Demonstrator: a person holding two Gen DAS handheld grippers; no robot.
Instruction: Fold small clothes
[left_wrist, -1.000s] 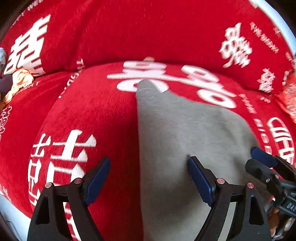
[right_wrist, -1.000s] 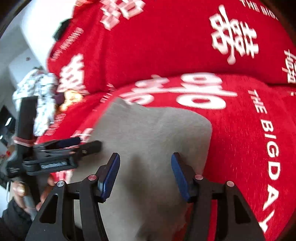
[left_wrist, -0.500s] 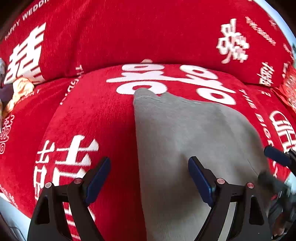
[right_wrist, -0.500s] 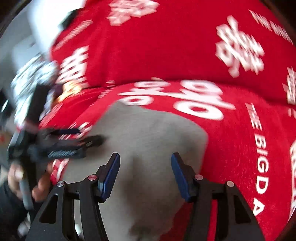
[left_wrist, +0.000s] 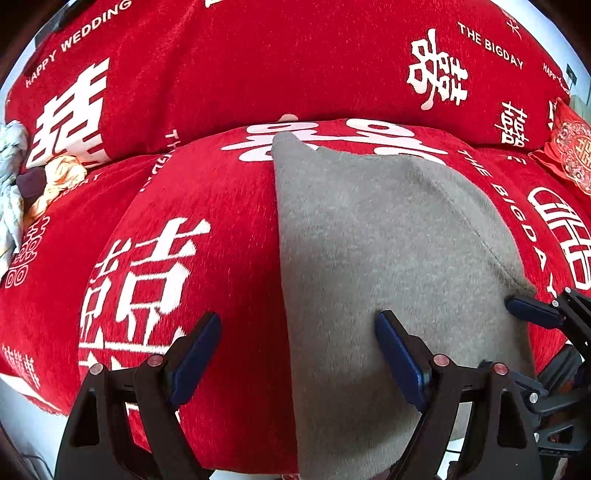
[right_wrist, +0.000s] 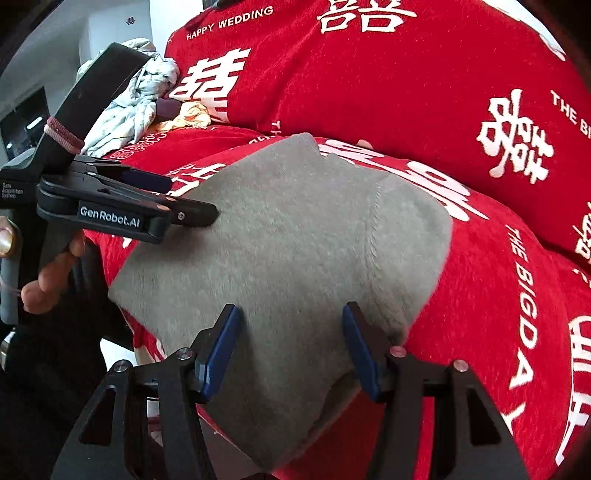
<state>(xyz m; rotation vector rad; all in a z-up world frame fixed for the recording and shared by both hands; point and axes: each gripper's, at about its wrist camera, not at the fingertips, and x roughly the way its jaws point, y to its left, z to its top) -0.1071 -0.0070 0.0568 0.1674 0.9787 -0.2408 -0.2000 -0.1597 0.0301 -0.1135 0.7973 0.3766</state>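
Plain grey garment (left_wrist: 388, 240) on red sofa cover (left_wrist: 221, 92) with white lettering

This looks like a home living room. A sofa (left_wrist: 229, 229) fills both views, dressed in a red plush cover (right_wrist: 424, 74) printed with white double-happiness signs and the words "HAPPY WEDDING" and "THE BIGDAY". A red embroidered cushion (left_wrist: 570, 147) lies at one end, a heap of crumpled clothes (right_wrist: 144, 99) at the other, with a pale wall (right_wrist: 110, 33) behind.

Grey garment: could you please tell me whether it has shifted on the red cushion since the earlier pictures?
Yes: the grey garment has crept toward the backrest; its far corner now covers more of the white print.
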